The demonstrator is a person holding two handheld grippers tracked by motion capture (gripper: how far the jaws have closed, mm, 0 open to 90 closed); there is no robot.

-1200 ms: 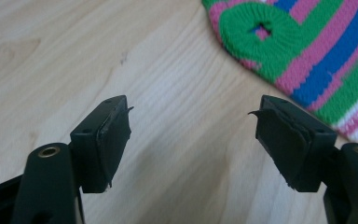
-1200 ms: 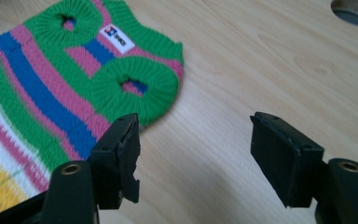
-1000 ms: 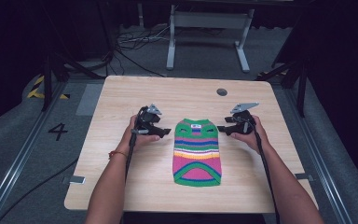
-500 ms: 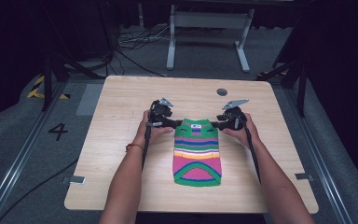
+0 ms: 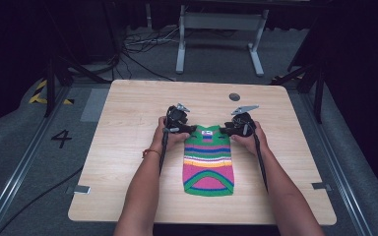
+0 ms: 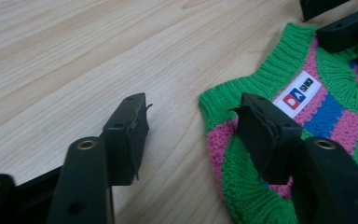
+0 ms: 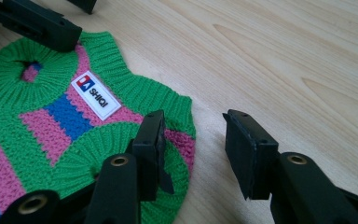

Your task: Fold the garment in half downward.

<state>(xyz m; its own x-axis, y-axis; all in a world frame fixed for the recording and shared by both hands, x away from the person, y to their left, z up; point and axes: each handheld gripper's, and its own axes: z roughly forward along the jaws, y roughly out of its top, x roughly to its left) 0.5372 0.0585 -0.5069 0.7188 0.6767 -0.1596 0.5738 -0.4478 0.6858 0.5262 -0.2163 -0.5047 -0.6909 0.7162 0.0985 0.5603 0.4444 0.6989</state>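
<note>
The small knitted sweater with green ribbing and pink, blue and yellow stripes [image 5: 208, 160] lay flat on the pale wooden table [image 5: 128, 123], collar pointing away from the person. From above, both hands hid the jaw tips, so no grip could be judged there. The left gripper [image 6: 191, 119] view showed its jaws apart and just closing, one over the green shoulder edge, one over bare wood (pads not pressing). The right gripper [image 7: 193, 130] mirrored this; its view showed the white collar label [image 7: 96, 94].
</note>
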